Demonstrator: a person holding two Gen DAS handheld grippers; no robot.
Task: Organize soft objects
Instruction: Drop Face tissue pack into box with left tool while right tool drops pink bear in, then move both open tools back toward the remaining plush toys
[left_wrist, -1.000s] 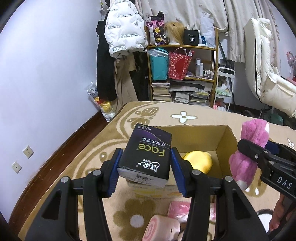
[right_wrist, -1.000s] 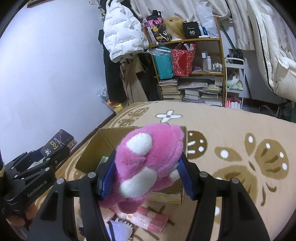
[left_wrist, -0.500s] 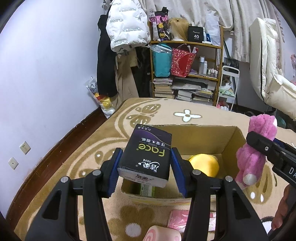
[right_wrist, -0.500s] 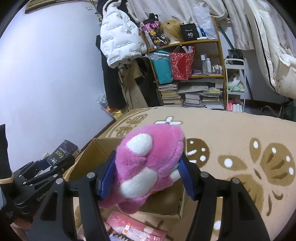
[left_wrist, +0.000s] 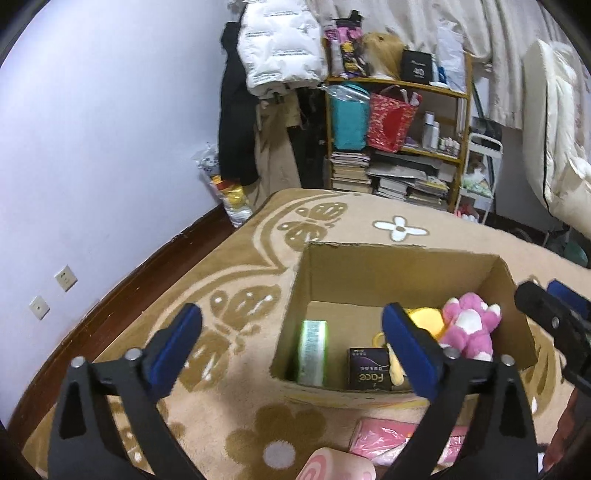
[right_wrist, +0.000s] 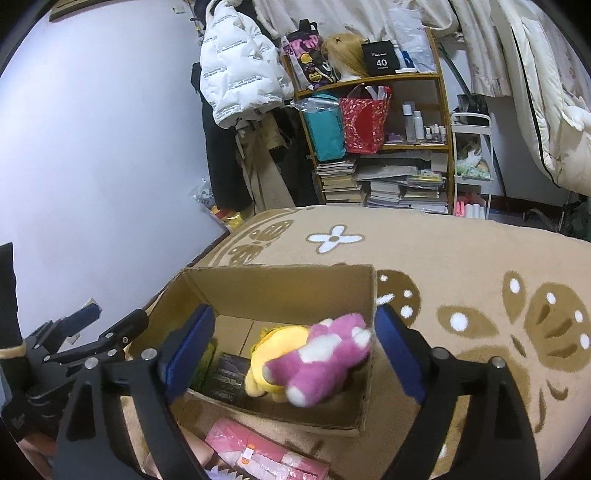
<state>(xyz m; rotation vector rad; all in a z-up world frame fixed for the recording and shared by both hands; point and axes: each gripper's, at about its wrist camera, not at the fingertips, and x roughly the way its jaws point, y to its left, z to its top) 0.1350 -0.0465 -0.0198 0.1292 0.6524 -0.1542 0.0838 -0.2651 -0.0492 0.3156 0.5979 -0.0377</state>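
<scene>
Left tongs (left_wrist: 291, 350): jaws opening, nothing between them; dark tissue pack (left_wrist: 369, 368) below in box (left_wrist: 399, 273), beside green pack (left_wrist: 312, 350). Right tongs (right_wrist: 293, 352): jaws opening, released; pink plush (right_wrist: 321, 356) beneath, on yellow plush (right_wrist: 275, 349) in box.

tissue pack (left_wrist: 369, 369) in box (left_wrist: 399, 269) — fingers (left_wrist: 175, 341) apart

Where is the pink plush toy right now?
The pink plush toy lies inside the cardboard box, at its right end in both views, against the yellow plush.
</scene>
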